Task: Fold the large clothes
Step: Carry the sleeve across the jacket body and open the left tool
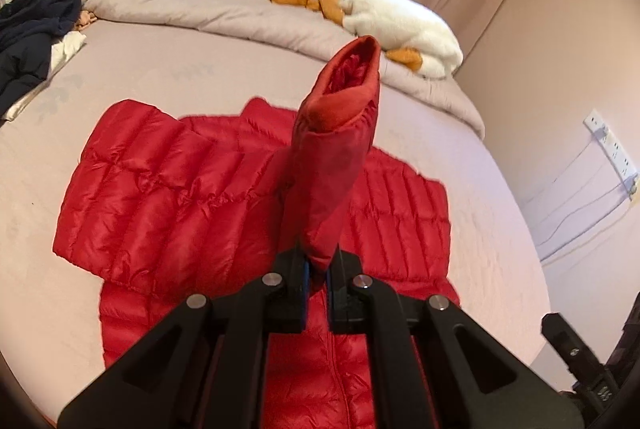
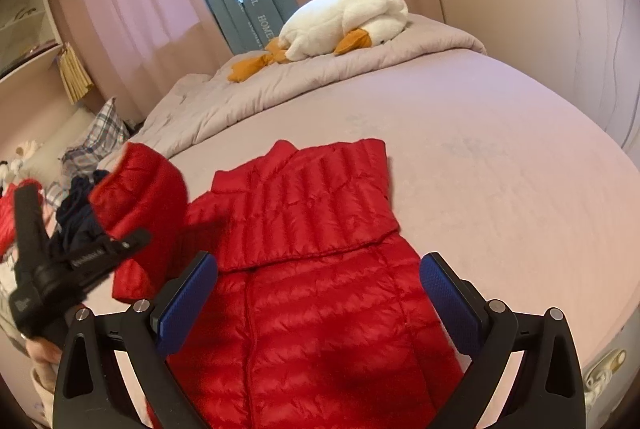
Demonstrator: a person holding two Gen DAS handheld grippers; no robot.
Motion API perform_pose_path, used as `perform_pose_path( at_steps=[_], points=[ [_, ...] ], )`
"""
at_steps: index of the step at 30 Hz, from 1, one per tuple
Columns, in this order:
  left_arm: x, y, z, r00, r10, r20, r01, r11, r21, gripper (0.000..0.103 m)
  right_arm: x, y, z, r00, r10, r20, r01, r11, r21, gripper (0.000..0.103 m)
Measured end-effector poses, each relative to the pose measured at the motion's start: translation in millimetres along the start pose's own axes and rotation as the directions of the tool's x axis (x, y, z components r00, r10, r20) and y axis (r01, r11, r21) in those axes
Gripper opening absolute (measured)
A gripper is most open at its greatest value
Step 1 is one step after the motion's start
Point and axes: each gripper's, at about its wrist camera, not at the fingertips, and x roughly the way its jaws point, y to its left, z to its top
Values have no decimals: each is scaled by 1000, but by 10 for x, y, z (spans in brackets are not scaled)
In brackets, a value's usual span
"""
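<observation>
A red quilted down jacket (image 2: pixel 320 269) lay spread on the pale pink bed sheet (image 2: pixel 500 169), one sleeve already folded across its chest. The left gripper (image 1: pixel 318 269) had its jaws pressed together on the other sleeve (image 1: pixel 340 133), pinching it a little below the cuff so that the open cuff stood up over the jacket body. The right gripper (image 2: pixel 318 293) hovered over the lower front with its blue-padded jaws spread wide, holding nothing.

The jacket looked light, puffy and soft, and its shiny shell probably slippery, so folds would likely spring back unless pressed flat. Seams, cuff and hem seemed the surest places to pinch.

The mattress gave a broad, soft surface. A grey crumpled duvet (image 2: pixel 280 85) with a white plush goose (image 2: pixel 344 21) lay at the far edge, a dark clothes pile (image 1: pixel 32 29) to one side, pink curtains (image 2: pixel 132 9) behind.
</observation>
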Motion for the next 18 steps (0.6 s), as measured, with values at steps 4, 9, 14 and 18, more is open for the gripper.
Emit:
perform_pose_path(
  at_steps=[4, 9, 14, 18],
  points=[
    [113, -39, -63, 999, -6, -35, 6, 1000, -1, 5, 5, -11, -17, 1000, -7, -5, 7, 1000, -7, 101],
    [202, -77, -114, 998, -11, -66, 12, 1000, 4, 6, 24, -47, -25, 1000, -8, -10, 8, 1000, 0, 101],
    [297, -71, -163, 994, -14, -106, 16, 1000, 11, 6, 19, -62, -26, 1000, -9, -10, 9, 1000, 3, 101],
    [368, -79, -228, 991, -10, -133, 12, 1000, 13, 7, 25, -76, -42, 1000, -11, -15, 11, 1000, 6, 101]
  ],
)
